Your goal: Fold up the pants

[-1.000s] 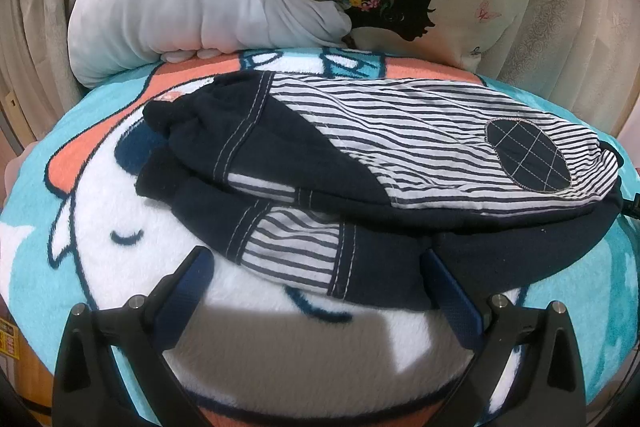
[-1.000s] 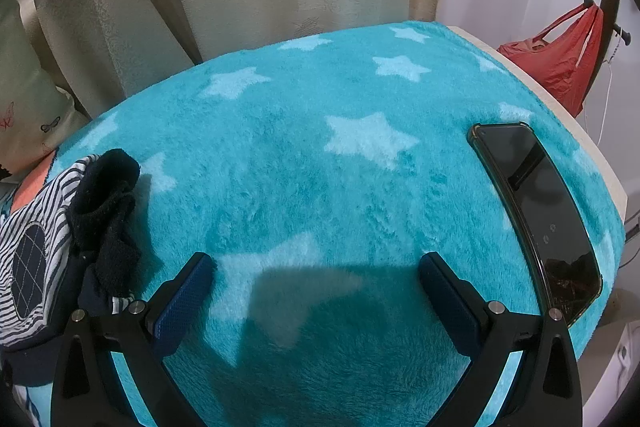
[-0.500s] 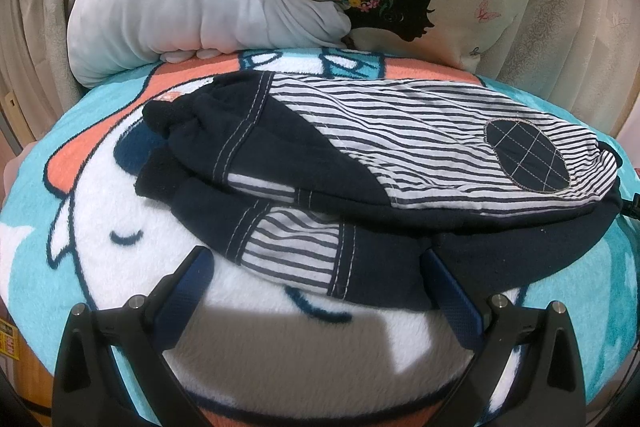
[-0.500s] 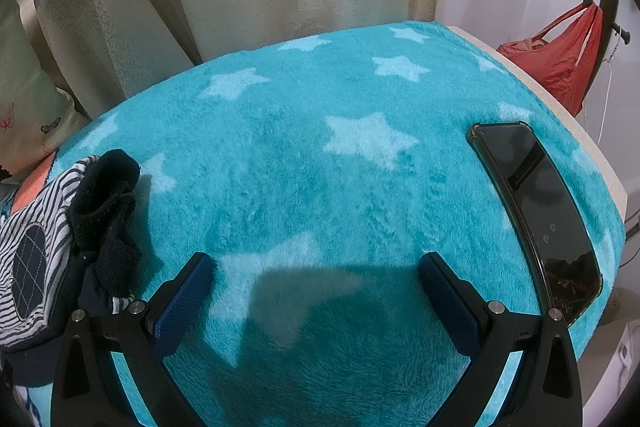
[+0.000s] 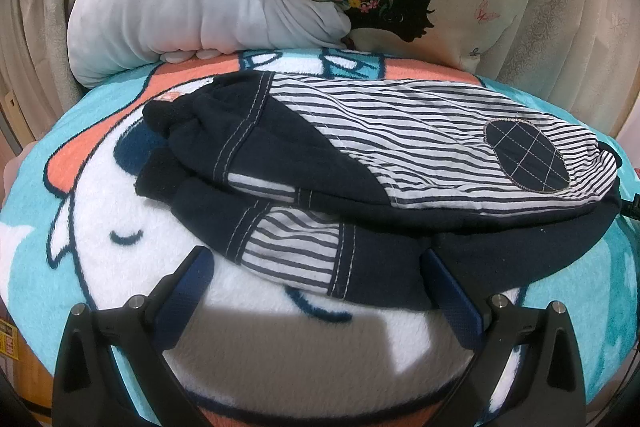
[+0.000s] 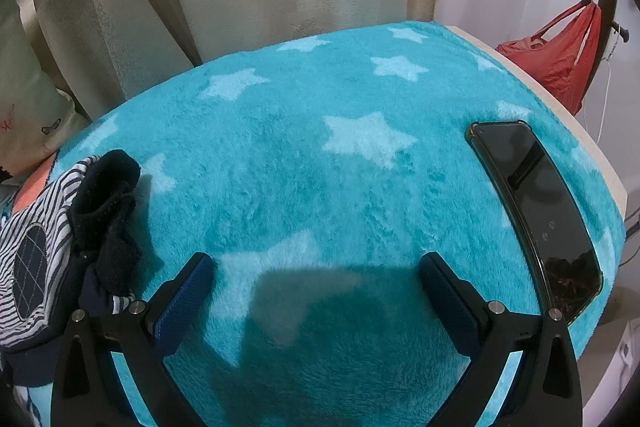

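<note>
Left gripper has its fingers spread wide, gripping nothing, hovering at the near edge of the pants, which lie folded on the cartoon blanket. Right gripper too, fingers apart over the teal starred fleece, a phone off to the right.

Fluffy plush blanket; soft fleece-and-woven-cotton pants; glossy glass phone; textured rubbery pads on matt plastic fingers.

Pants cropped (left edge)
</note>
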Available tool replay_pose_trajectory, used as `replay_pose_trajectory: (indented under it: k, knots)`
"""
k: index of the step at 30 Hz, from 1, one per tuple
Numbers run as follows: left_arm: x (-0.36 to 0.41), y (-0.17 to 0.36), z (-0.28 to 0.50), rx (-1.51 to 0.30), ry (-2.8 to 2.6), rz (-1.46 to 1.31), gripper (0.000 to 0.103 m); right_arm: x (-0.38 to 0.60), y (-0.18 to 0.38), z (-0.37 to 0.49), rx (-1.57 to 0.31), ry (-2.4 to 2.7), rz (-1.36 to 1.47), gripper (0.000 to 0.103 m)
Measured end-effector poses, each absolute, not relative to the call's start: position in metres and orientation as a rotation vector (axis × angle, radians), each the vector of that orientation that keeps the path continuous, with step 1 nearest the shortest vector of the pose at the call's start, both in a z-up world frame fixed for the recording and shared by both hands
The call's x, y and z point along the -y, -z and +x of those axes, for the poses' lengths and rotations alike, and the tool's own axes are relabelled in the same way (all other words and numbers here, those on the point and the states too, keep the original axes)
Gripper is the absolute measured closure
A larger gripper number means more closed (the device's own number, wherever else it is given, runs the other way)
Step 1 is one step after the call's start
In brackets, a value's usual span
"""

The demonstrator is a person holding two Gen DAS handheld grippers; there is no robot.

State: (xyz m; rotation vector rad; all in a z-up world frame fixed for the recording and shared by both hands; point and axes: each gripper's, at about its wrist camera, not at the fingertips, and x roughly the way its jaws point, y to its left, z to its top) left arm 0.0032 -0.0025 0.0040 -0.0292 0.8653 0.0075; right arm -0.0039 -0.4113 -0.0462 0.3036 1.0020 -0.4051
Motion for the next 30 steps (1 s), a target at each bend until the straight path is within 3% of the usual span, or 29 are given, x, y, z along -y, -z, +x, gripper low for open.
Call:
replay_pose_trajectory:
  k: [30]
  knots:
    - [-0.0003,-0.0028,0.0007,-0.865,0.001,-0.043,0.000,0.4103,0.0469,-0.0052,-1.000,0.407,0.305,0.000]
